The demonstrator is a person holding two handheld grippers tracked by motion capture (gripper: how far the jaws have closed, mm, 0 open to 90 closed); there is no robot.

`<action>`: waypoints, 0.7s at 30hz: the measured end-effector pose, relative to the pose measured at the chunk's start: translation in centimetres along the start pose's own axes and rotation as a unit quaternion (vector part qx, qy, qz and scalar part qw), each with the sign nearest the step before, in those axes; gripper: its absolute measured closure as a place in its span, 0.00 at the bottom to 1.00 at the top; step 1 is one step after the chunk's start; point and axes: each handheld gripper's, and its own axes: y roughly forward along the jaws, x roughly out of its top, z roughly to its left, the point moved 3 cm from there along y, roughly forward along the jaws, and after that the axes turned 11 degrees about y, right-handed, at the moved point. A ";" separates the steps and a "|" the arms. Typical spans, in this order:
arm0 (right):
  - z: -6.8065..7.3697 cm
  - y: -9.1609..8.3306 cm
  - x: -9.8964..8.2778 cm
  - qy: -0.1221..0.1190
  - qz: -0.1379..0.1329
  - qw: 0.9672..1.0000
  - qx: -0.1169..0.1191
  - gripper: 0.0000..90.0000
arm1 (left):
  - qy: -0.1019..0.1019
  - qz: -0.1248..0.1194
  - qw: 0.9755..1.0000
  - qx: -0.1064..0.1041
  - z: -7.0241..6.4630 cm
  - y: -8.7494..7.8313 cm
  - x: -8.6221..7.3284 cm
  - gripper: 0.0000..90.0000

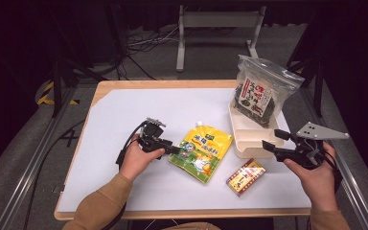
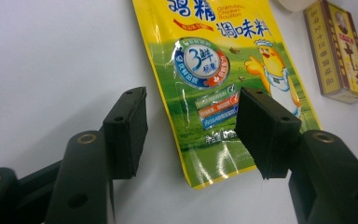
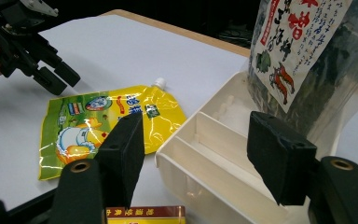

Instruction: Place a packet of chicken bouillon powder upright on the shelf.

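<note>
Lower centre of the high view: left gripper (image 1: 176, 150), jaws apart, straddles the near edge of the yellow pouch (image 1: 201, 152), not pressing it. Lower right: small box (image 1: 245, 177); right gripper (image 1: 270, 139), jaws apart, empty. Beyond: white tray (image 1: 243, 142) holding a seaweed bag (image 1: 261, 91).

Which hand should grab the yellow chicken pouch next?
Left, probably. The left gripper hangs right at the edge of the yellow pouch, jaws open astride its edge. The right gripper sits farther off, by the white tray.
</note>
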 end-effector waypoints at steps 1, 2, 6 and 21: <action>0.0 0.0 0.0 0.000 0.000 1.000 0.001 0.41 | 0.000 0.000 1.000 0.000 0.0 0.0 0.0 0.50; 0.0 0.0 0.0 0.000 0.000 1.000 0.001 0.41 | 0.000 0.003 1.000 -0.001 0.0 0.1 -0.1 0.50; 0.0 -0.1 0.1 0.000 -0.003 1.000 0.000 0.41 | -0.002 0.012 1.000 -0.006 0.0 0.5 -0.2 0.51; 0.1 0.0 0.0 -0.001 0.000 1.000 0.000 0.41 | -0.010 0.027 0.999 -0.030 -0.1 1.3 -0.6 0.53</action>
